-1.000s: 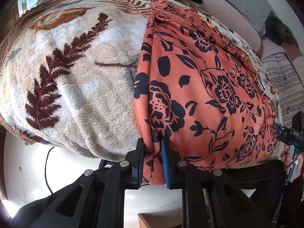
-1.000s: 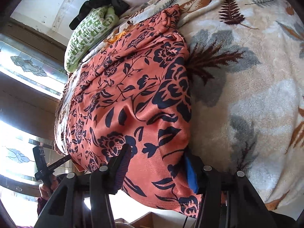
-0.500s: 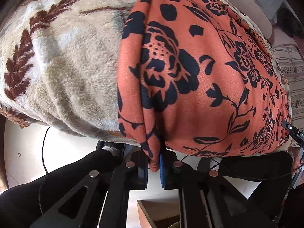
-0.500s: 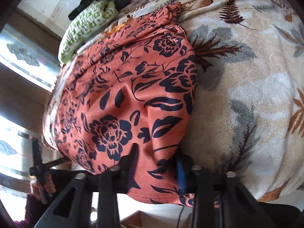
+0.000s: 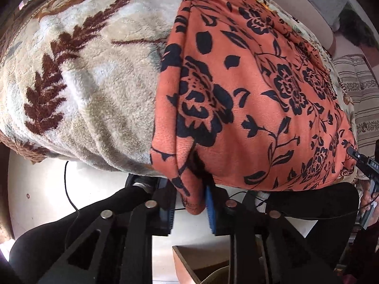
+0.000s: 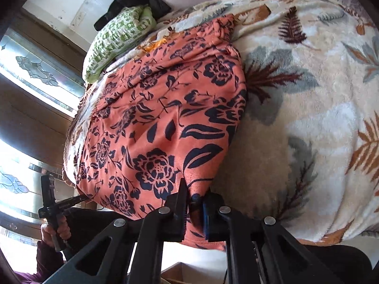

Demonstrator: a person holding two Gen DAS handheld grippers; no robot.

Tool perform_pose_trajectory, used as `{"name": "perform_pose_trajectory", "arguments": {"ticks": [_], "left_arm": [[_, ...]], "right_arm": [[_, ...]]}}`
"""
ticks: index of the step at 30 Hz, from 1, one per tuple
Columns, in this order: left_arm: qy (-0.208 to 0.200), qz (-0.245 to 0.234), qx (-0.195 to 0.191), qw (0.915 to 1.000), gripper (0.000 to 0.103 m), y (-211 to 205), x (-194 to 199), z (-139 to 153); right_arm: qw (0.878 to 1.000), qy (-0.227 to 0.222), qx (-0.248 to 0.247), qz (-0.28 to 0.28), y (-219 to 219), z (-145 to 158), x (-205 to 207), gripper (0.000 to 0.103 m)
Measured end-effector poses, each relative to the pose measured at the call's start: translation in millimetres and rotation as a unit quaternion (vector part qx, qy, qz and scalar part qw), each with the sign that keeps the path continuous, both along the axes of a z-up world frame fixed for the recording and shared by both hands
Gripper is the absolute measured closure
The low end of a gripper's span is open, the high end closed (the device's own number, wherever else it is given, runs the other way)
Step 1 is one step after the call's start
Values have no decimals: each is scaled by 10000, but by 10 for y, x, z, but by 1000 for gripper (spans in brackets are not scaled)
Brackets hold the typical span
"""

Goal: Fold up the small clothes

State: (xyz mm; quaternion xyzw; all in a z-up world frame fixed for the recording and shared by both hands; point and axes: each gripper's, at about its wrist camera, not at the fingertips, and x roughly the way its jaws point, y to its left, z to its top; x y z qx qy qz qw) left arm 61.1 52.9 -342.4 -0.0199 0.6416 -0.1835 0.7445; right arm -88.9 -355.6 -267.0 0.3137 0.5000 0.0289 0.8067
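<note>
An orange garment with a dark floral print (image 5: 248,99) lies spread on a fleece leaf-print blanket (image 5: 90,75) over the bed edge. My left gripper (image 5: 189,209) stands at its near left corner; the jaws are apart, with the corner hanging between them against the blue pad. My right gripper (image 6: 193,215) is shut on the garment's near right corner (image 6: 189,189). The garment also shows in the right wrist view (image 6: 161,123). Each gripper shows small at the far edge of the other's view.
A green patterned cloth (image 6: 118,40) and a black cloth (image 6: 135,4) lie at the bed's far end. The blanket (image 6: 308,118) stretches right of the garment. A brown box (image 5: 201,267) sits on the pale floor below. A striped cushion (image 5: 355,90) is at right.
My right gripper closed from wide open onto the garment's near right corner. My left gripper, clamped on the left corner before, has spread its jaws; the view dipped closer, then drew back.
</note>
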Motion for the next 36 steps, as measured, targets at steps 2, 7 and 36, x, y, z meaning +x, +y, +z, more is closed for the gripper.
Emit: {"name": "perform_pose_trajectory", "arguments": {"ticks": [2,7,36], "left_arm": [[47,284,118,9995,39,106,19,-36],[-85,617,-181,9979,39,317,87,61],[-1106,-241,-2353,9653,95,-211,1294,1702]], "right_arm": [[9997,190,74,-106,-6,-116,3,89],[9989,424,156,-157,-20,-227,12,84],[9831,-1487,1055,-190,-434,964,935,93]]}}
